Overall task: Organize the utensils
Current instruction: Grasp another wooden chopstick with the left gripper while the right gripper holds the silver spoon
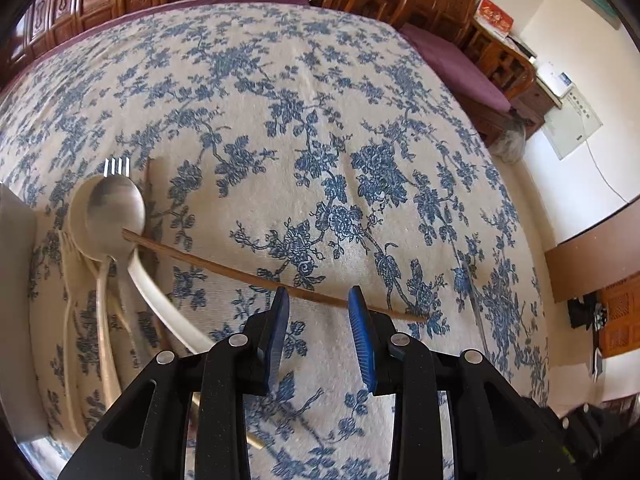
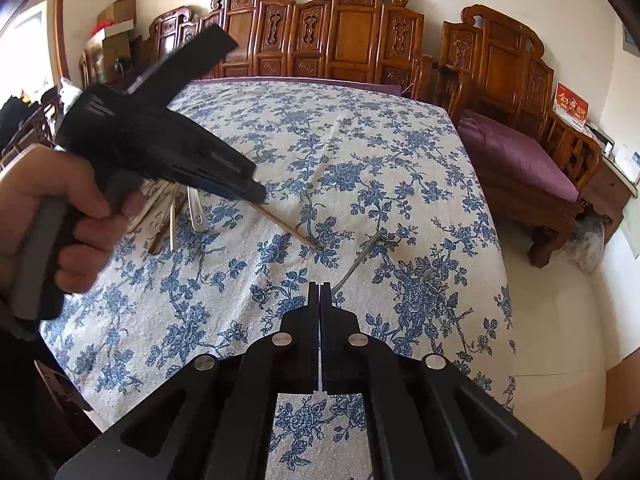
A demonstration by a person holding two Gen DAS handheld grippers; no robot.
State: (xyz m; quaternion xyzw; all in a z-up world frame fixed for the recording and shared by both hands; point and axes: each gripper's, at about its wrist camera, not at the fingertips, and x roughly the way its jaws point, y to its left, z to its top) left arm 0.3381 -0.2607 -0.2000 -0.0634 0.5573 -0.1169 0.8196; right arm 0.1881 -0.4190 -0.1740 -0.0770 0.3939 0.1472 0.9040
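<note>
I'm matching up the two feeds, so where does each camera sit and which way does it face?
Left wrist: on the left gripper, looking down at the wooden chopstick between its parted jaws; spoons left.
Right wrist: on the right gripper, jaws shut, facing the carved benches; the person's left hand shows.
Shared: floral cloth, chopstick, left gripper.
</note>
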